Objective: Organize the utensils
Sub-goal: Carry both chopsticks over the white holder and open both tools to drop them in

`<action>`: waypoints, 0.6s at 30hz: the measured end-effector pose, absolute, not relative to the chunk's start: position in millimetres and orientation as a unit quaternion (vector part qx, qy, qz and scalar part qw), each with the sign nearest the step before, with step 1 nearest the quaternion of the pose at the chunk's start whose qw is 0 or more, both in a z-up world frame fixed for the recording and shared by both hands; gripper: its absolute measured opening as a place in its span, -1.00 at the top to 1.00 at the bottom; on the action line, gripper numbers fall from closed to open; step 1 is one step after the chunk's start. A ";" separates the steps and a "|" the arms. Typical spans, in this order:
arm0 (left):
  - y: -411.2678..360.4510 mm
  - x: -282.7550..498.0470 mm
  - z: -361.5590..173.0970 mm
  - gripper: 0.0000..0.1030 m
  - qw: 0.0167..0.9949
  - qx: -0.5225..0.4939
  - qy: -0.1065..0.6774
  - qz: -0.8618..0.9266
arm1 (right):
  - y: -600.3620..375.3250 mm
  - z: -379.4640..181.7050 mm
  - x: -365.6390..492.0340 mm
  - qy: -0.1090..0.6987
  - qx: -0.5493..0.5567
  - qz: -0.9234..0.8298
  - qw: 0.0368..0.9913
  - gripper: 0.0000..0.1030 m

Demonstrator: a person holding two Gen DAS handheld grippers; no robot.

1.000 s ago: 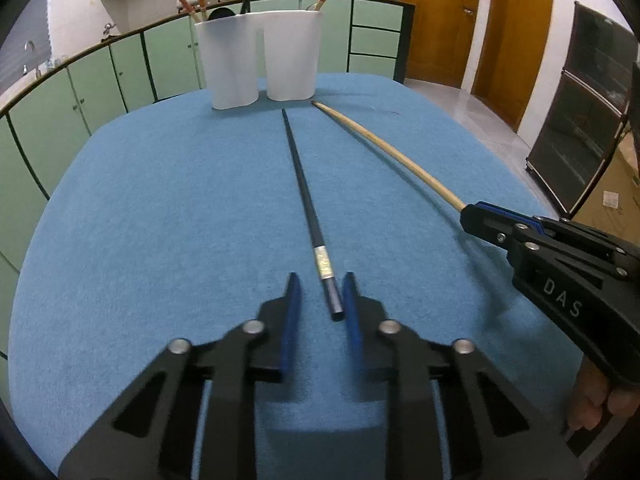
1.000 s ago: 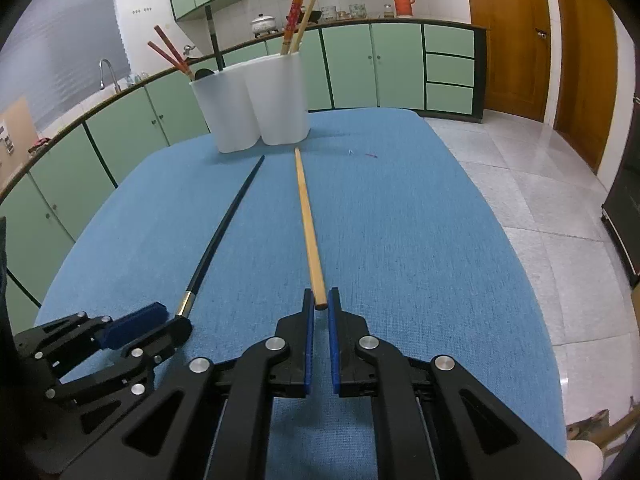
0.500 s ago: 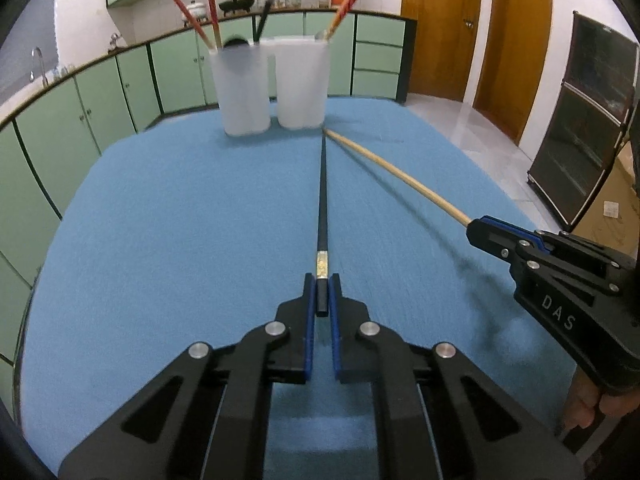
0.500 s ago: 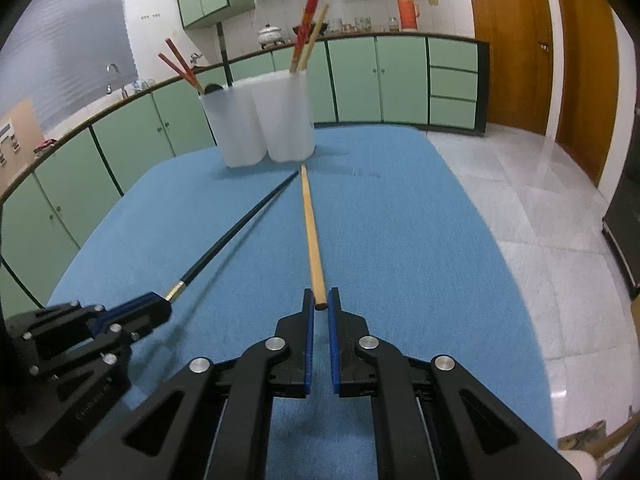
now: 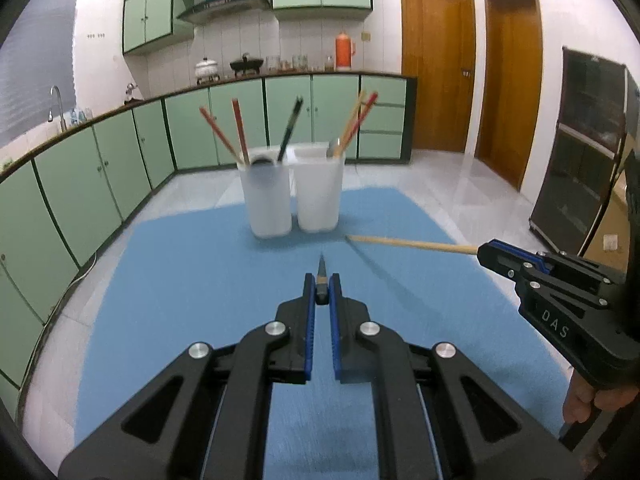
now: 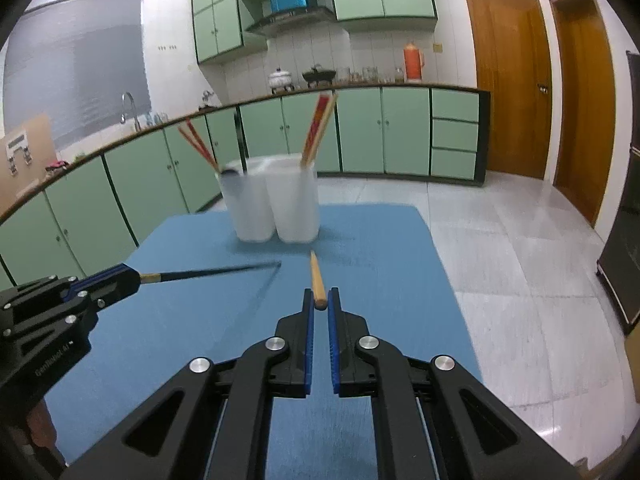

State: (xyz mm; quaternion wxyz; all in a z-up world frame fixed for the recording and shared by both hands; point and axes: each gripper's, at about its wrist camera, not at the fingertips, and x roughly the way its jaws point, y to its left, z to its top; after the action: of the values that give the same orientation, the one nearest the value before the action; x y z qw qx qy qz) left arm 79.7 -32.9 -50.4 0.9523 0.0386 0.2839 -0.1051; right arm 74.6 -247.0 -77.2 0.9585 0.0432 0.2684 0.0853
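Left wrist view: the left gripper point(image 5: 322, 294) fingers clamp the black chopstick point(image 5: 321, 270), now lifted off the blue desk point(image 5: 180, 280) toward the white holder point(image 5: 294, 196). Right wrist view: the right gripper point(image 6: 319, 306) pinches the wooden chopstick point(image 6: 317, 278), likewise raised, so both look ready to drop in

Motion-blurred: twin translucent white plastic holder cups point(image 5: 294, 196) and slender black chopstick point(image 6: 208, 273). Foreshortened head-on in left wrist view: same chopstick.

Blue-covered table point(image 5: 168, 312), white two-cup utensil holder point(image 5: 294, 204) standing at far end
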 end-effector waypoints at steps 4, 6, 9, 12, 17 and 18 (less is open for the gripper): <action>-27.5 82.3 -31.4 0.89 0.958 0.025 0.264 -0.110 | -250.3 -56.2 77.8 0.253 0.050 0.094 0.962 0.87; -25.3 84.7 -21.1 0.89 0.960 0.019 0.254 -0.112 | -251.8 -46.4 80.7 0.247 0.054 0.099 0.962 0.87; -20.6 90.2 -9.0 0.89 0.963 0.008 0.243 -0.114 | -253.5 -33.6 85.6 0.241 0.063 0.109 0.962 0.87; -18.3 93.3 2.2 0.89 0.966 0.004 0.232 -0.116 | -252.8 -19.6 91.9 0.237 0.062 0.118 0.962 0.87; -13.4 100.1 16.9 0.89 0.968 -0.005 0.218 -0.121 | -251.7 1.5 104.9 0.234 0.060 0.134 0.961 0.87; -12.9 101.6 20.2 0.89 0.969 -0.006 0.214 -0.121 | -251.9 4.4 105.7 0.233 0.060 0.136 0.961 0.87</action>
State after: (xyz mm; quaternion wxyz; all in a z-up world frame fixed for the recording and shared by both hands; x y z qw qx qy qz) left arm 101.6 -12.9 20.2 0.9693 -0.0064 0.2139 -0.1209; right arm 105.7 -251.9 4.4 0.9610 0.0598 0.2328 0.1364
